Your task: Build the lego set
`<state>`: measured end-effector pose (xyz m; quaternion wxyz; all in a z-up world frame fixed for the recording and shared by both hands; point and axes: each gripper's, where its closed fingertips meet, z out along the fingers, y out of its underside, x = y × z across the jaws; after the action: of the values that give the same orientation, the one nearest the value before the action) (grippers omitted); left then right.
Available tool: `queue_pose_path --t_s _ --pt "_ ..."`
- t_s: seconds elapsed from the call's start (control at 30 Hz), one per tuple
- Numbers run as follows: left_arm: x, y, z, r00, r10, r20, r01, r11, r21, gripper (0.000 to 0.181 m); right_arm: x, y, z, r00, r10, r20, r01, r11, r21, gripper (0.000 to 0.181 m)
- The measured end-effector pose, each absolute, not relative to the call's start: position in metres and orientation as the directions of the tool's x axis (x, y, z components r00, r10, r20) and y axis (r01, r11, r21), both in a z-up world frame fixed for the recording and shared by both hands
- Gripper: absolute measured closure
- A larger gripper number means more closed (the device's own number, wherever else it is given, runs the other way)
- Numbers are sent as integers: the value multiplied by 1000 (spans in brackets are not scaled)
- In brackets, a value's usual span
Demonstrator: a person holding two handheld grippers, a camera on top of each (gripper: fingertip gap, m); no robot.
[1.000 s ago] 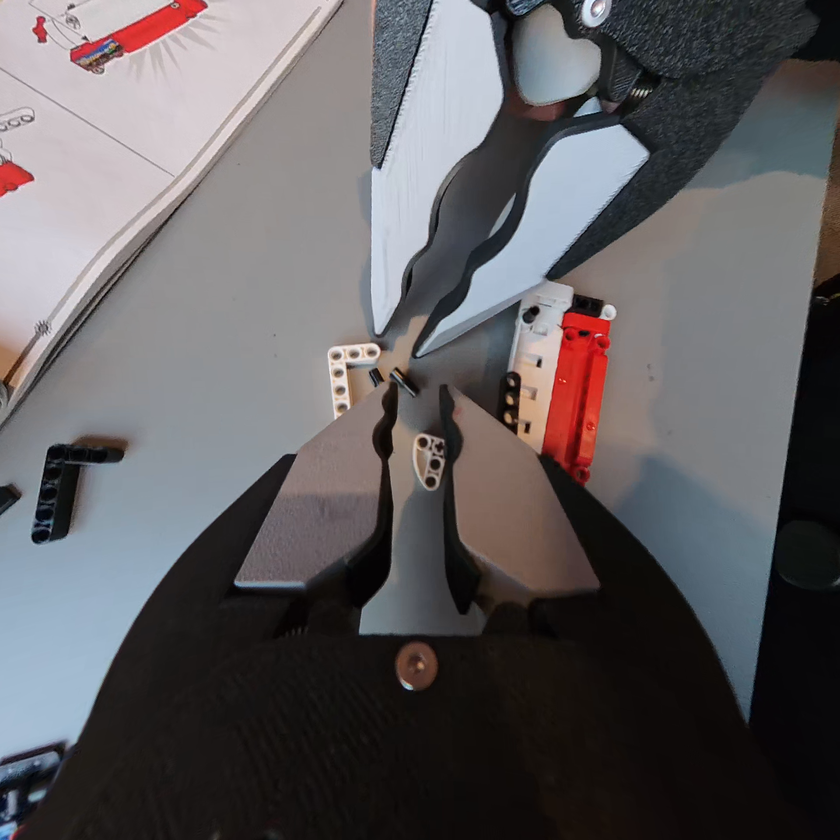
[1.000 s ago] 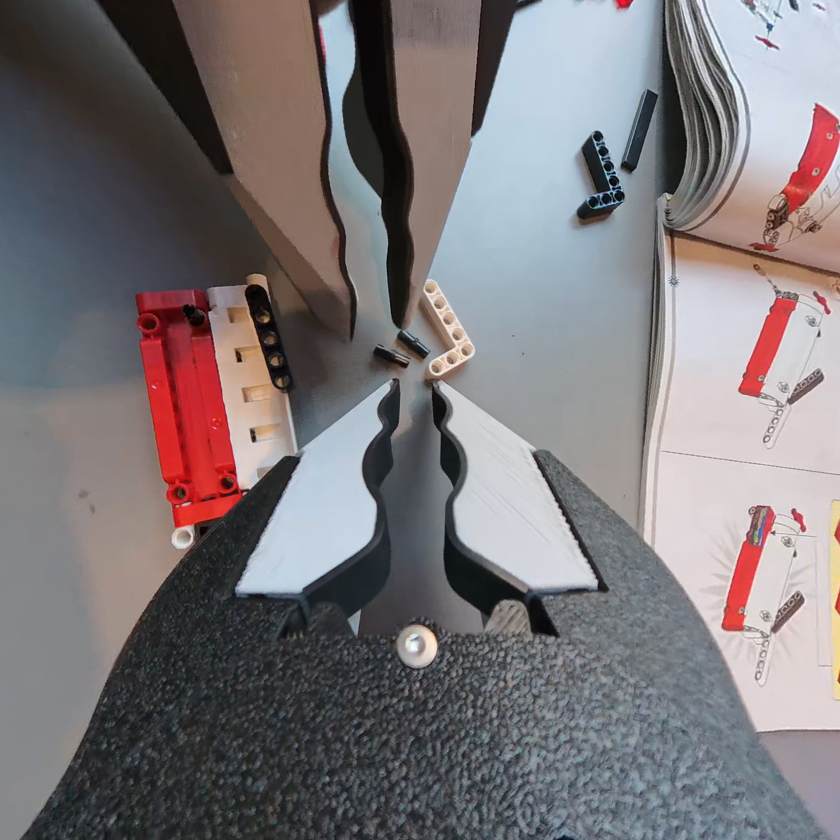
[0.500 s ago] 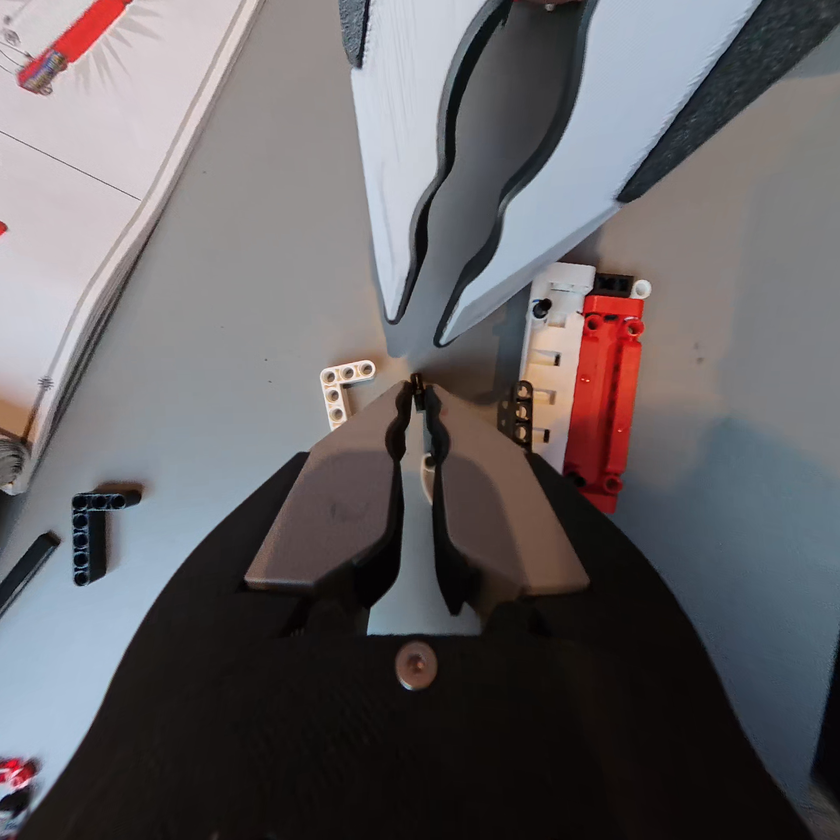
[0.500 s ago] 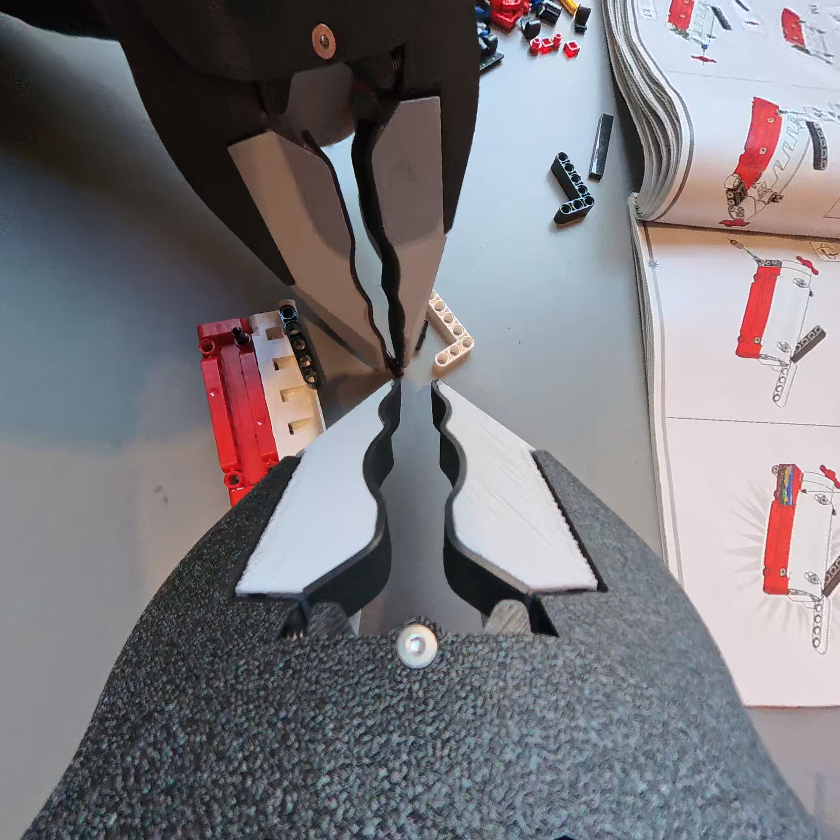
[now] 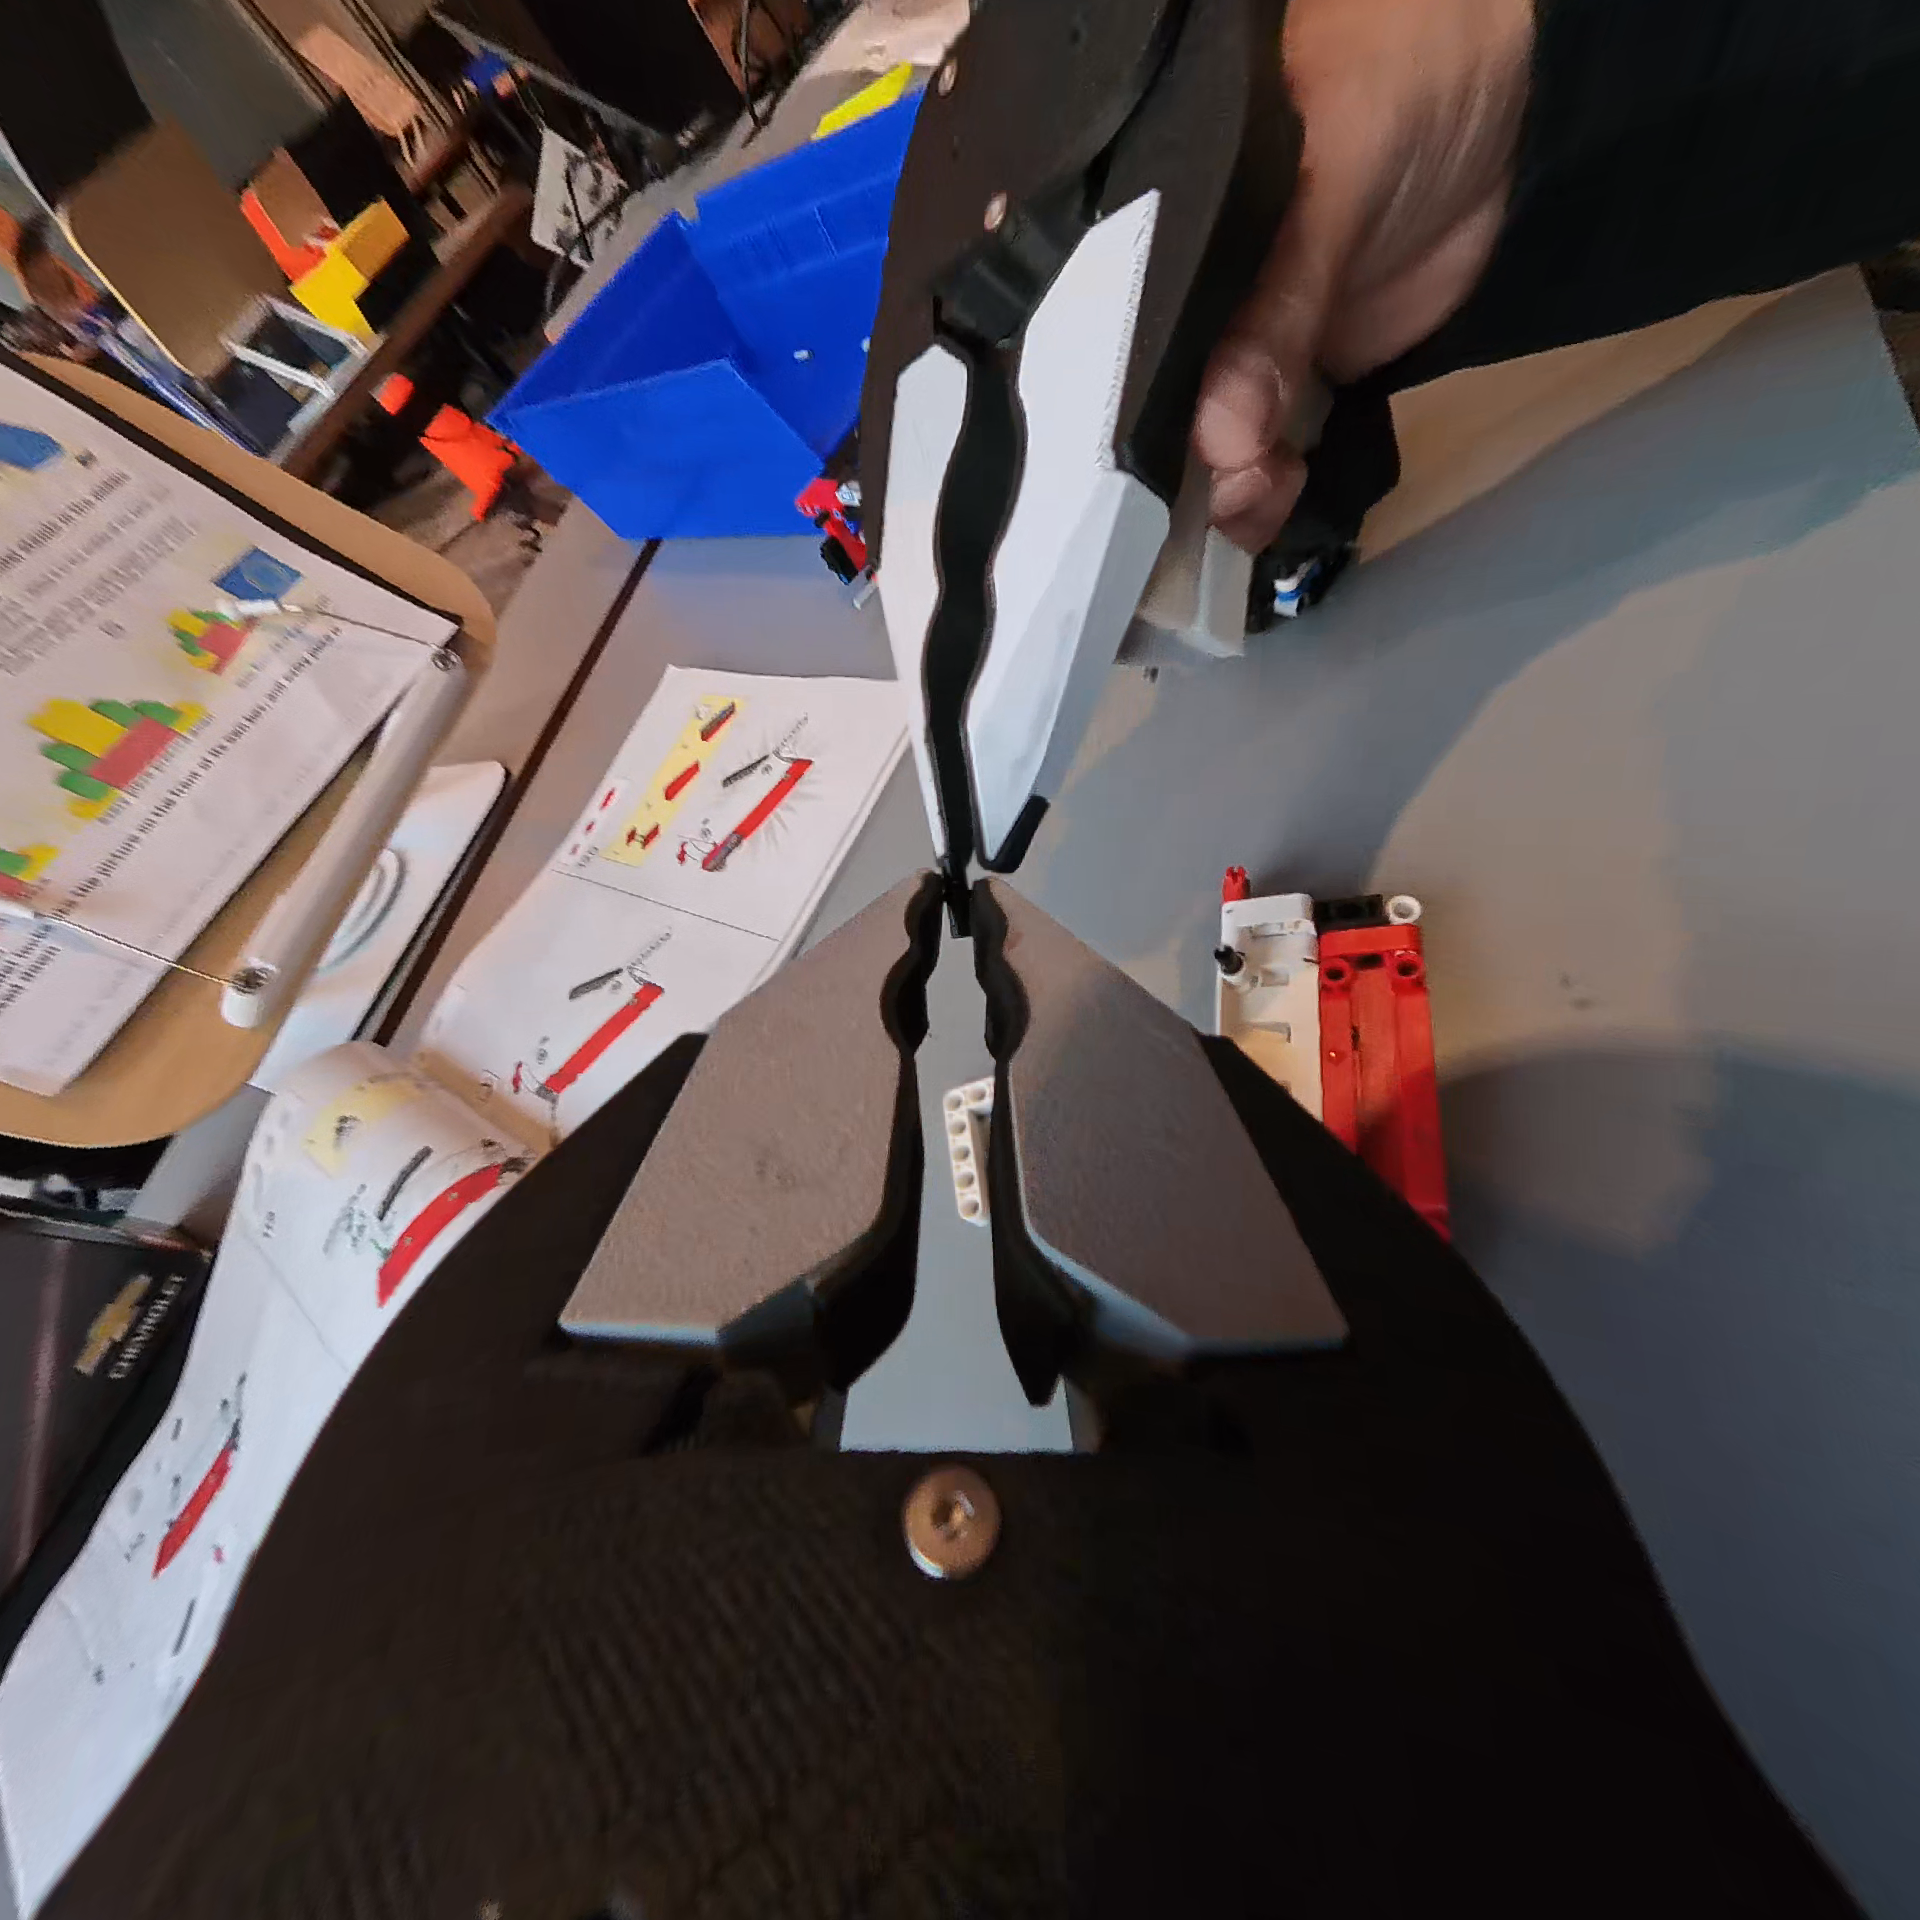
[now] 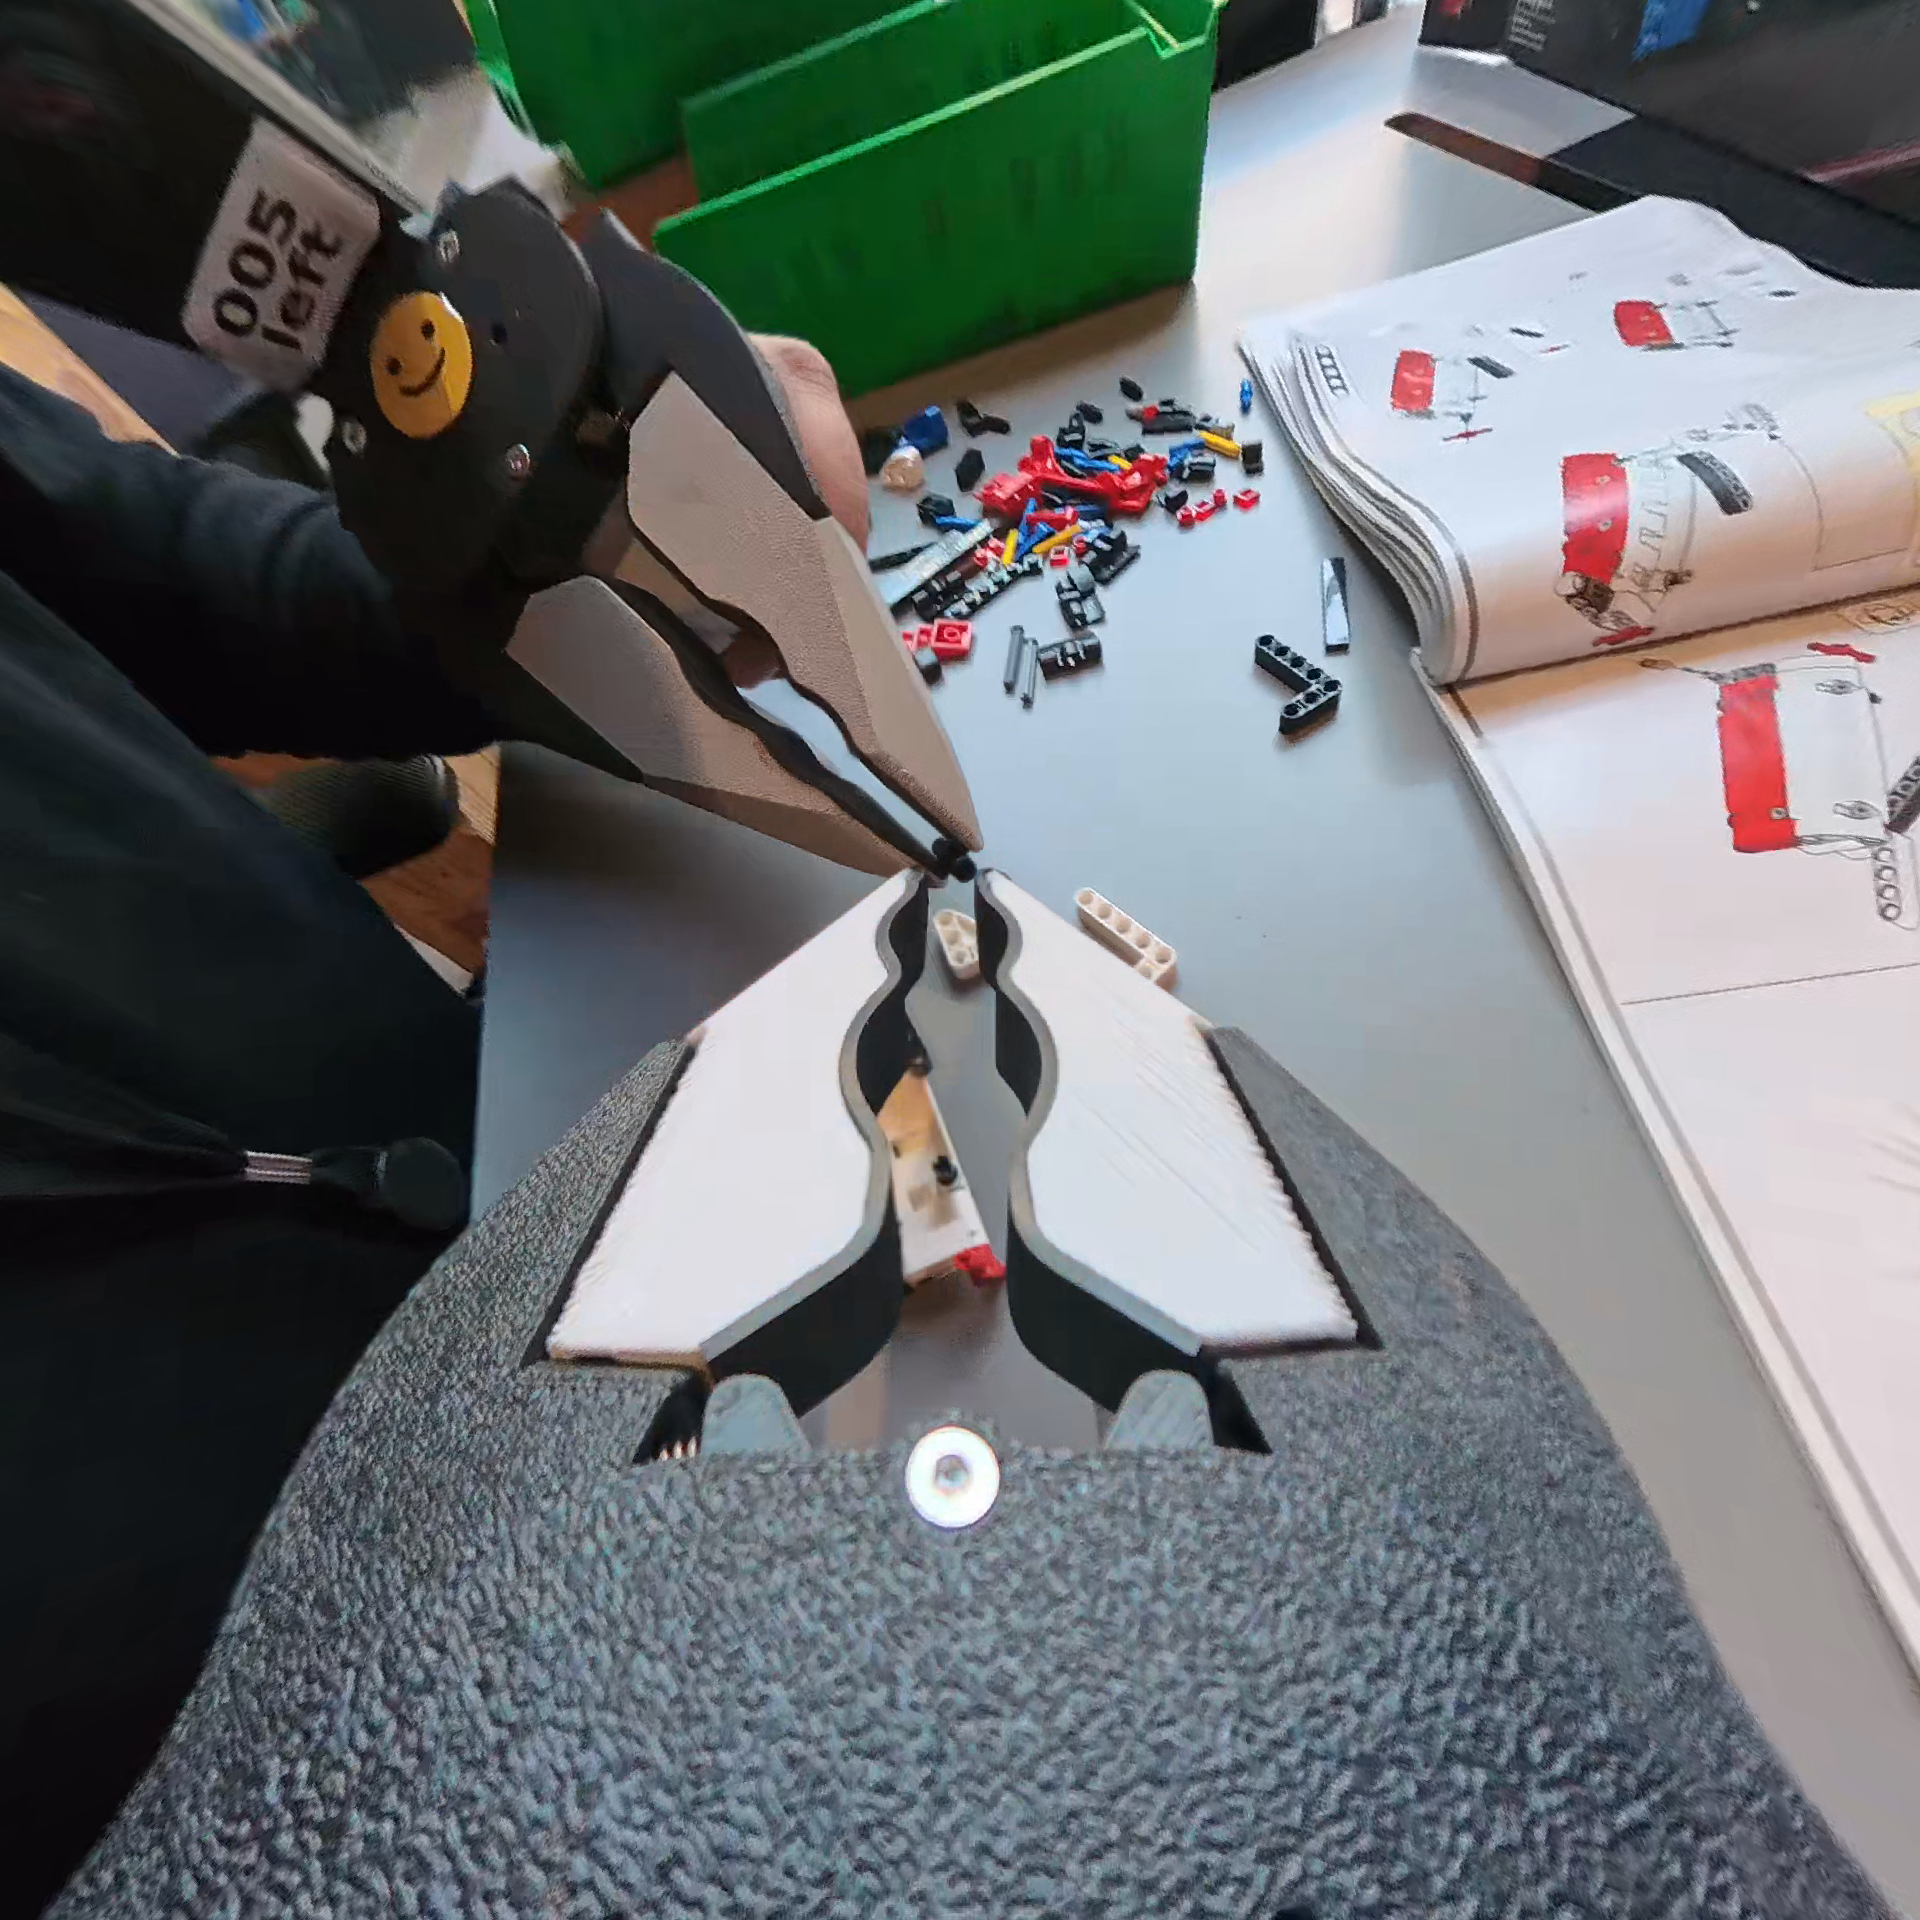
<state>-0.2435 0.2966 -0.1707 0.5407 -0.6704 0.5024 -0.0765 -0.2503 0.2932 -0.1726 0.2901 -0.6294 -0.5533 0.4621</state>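
Left wrist view
- Left tongs (image 5: 954, 902): dark grey, tips closed on one small black pin (image 5: 956, 920), held off the bench (image 5: 1662, 831).
- Right tongs (image 5: 977, 854): white, tips nearly meeting the left tongs just beyond the pin; a narrow gap, nothing seen in it.
- Hand (image 5: 1351, 260): one, gripping the right tongs' handle.
- White L-beam (image 5: 968, 1153): one, on the bench below, seen between the left fingers.
- Red-and-white assembly (image 5: 1351, 1039): one, lying right of the left tongs.
- Instruction booklet (image 5: 675, 883): one, open, left of the tongs.
- Blue bin (image 5: 707, 395): one, far beyond on the left.
- Writing: a poster (image 5: 156, 727) with brick pictures and blurred print; a dark box (image 5: 83, 1371) with a gold emblem.
- Room: bare bench right of the assembly.

Right wrist view
- Right tongs (image 6: 951, 883): slightly parted, holding nothing.
- Left tongs (image 6: 951, 857): come in from the left, pinching the black pin (image 6: 951, 862) just ahead of the right tips.
- White L-beam (image 6: 1127, 935): one, right of the tips.
- Small white piece (image 6: 956, 940): one, seen between the fingers.
- Black L-beam (image 6: 1299, 686): one, ahead to the right.
- Loose pieces (image 6: 1060, 520): one heap, ahead.
- Green bin (image 6: 935, 187): beyond the heap.
- Labels: white printed tag (image 6: 275, 275) and yellow smiley sticker (image 6: 421, 364) on the left tongs' body.
- Edge: bench ends left of the tongs.
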Motion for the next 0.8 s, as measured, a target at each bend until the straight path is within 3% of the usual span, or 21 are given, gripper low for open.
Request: queue_pose_path --t_s 0.43,0.8 --pt "-235 285 -151 431 -700 -569 -619 229 -751 179 -246 282 -148 -127 881 -456 338 -394 -855 176" --pt "-241 292 -162 489 -717 -496 -614 121 -780 175 -248 288 -155 -95 888 -449 329 -398 -856 177"
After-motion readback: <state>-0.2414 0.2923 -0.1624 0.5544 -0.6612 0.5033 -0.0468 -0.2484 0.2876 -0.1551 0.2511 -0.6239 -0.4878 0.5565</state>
